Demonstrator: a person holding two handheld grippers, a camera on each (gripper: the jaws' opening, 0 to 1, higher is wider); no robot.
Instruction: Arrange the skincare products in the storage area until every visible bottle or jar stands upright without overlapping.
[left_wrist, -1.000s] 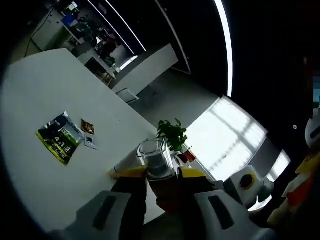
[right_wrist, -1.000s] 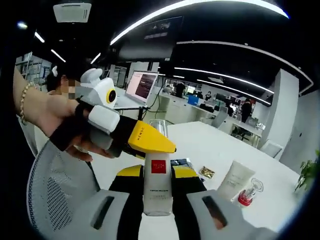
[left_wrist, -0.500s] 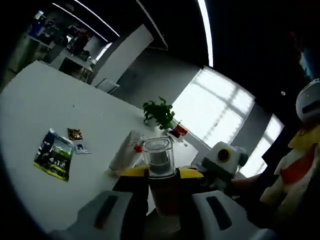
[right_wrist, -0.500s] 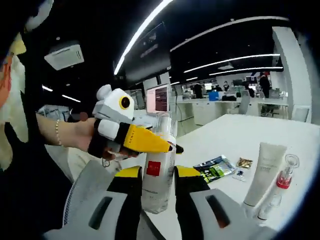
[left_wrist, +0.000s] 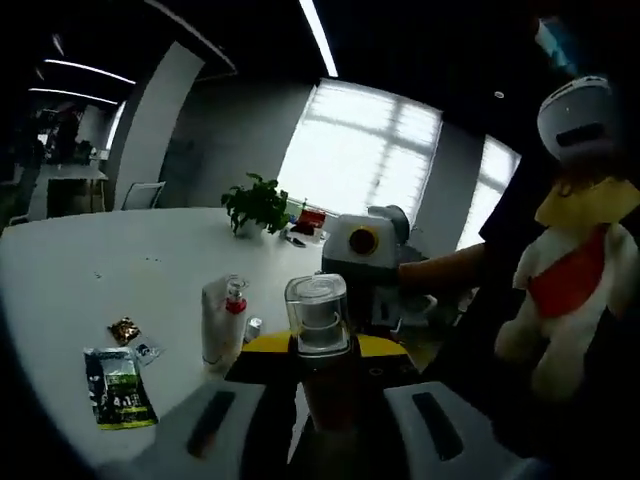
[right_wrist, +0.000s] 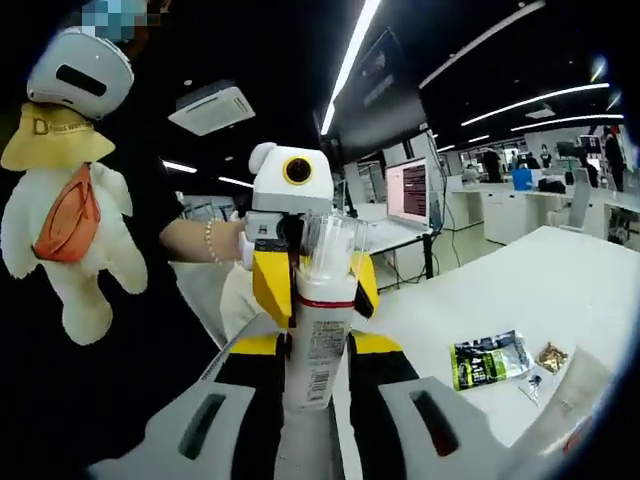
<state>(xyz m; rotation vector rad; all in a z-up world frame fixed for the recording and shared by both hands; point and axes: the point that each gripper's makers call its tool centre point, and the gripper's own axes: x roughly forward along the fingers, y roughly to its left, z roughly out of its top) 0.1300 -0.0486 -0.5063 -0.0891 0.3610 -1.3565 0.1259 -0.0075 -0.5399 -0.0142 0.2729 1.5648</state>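
Both cameras have swung round since a second ago, so that each gripper now faces the other across the counter's near edge, while the bottle stays clamped in both. Seen from the left gripper view, the left gripper (left_wrist: 322, 352) grasps the bottle (left_wrist: 318, 318) by its clear-capped end, with the right gripper (left_wrist: 362, 262) and the hand behind it just beyond. On the white counter (left_wrist: 120, 270) stand a white tube (left_wrist: 213, 326) with a small red-capped vial (left_wrist: 235, 306) touching it, a green sachet (left_wrist: 120, 385) near the counter's left edge, a small brown packet (left_wrist: 124, 330) beside it, and a potted plant (left_wrist: 256, 207) at the far edge. From the right gripper view, the right gripper (right_wrist: 316, 352) is clenched on the same bottle's white labelled body, the left gripper (right_wrist: 305, 262) holding its top; a stuffed toy (right_wrist: 70, 190) hangs at the left.
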